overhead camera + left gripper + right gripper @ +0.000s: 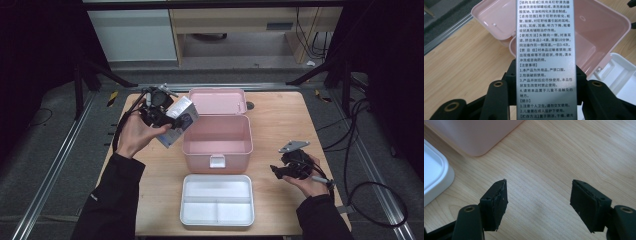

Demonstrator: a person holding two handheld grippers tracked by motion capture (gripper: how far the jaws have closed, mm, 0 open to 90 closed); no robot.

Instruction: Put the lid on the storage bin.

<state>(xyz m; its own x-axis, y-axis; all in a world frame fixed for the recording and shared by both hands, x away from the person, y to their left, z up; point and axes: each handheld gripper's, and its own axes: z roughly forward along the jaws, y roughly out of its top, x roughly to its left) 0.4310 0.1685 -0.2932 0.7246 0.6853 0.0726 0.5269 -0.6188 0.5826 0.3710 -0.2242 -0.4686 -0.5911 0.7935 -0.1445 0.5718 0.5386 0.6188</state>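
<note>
Risk sits at upper left of the high view, where the left gripper (159, 111) pinches a small silver carton (178, 121), tilted, just left of the open pink box (218, 149). The carton could slip or catch the box rim. At lower centre lies a white tray (217, 199). At right, the right gripper (289, 169) hangs spread, holding nothing.

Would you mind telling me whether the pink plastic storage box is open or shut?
Open: the pink plastic storage box has its lid swung back, its interior bare.
</note>
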